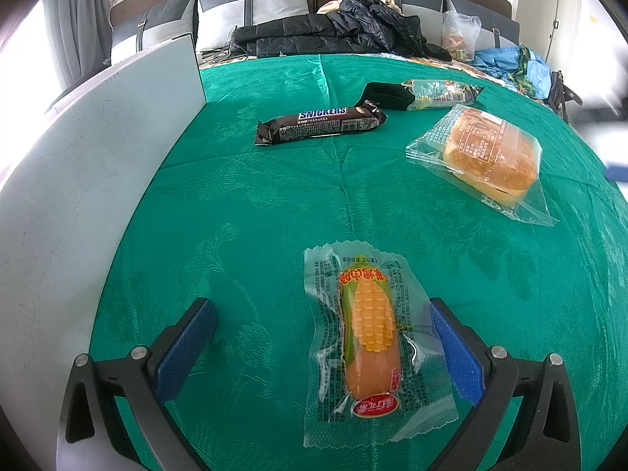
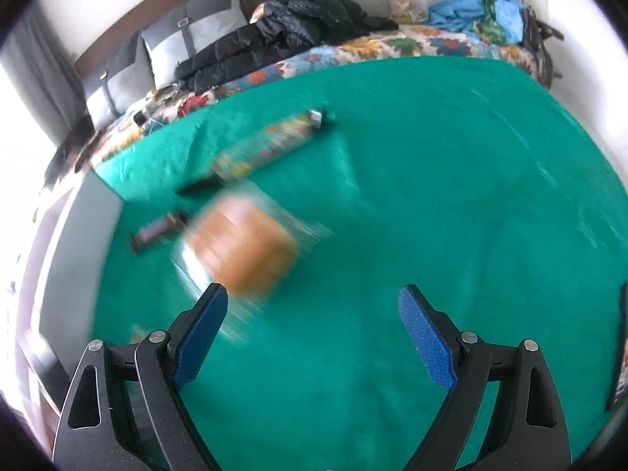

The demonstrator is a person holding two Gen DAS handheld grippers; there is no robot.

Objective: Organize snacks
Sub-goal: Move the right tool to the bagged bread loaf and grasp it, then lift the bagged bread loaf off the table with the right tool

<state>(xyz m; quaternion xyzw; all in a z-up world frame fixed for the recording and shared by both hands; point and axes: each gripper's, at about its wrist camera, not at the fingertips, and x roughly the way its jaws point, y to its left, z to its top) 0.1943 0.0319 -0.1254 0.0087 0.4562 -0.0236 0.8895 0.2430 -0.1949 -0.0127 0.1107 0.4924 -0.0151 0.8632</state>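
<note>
The green cloth (image 1: 243,212) covers the whole work surface, and a pale grey-white box (image 1: 98,149) stands along its left edge; its inside is not visible from either view, so whether any snack is already in it cannot be told. Four snacks lie loose on the cloth, which suggests the sorting is at or near its start. The bagged bun (image 1: 488,155) sits to the right, well apart from the box, and appears blurred in the right wrist view (image 2: 243,247). Beyond it lies a long black-and-green packet (image 1: 420,96), with the Snickers bar (image 1: 320,123) just in front of that, nearer the middle. Closest is the corn sausage (image 1: 369,337) in its clear wrapper, lying lengthwise. The left gripper (image 1: 322,322) has its blue pads spread wide to either side of the sausage, the right-hand pad just at the wrapper's edge, nothing clamped; it looks set to take this piece first. The right gripper (image 2: 314,306) is also spread apart and empty over bare cloth, with the bun just past its left finger. All four visible items seem left to move.
</note>
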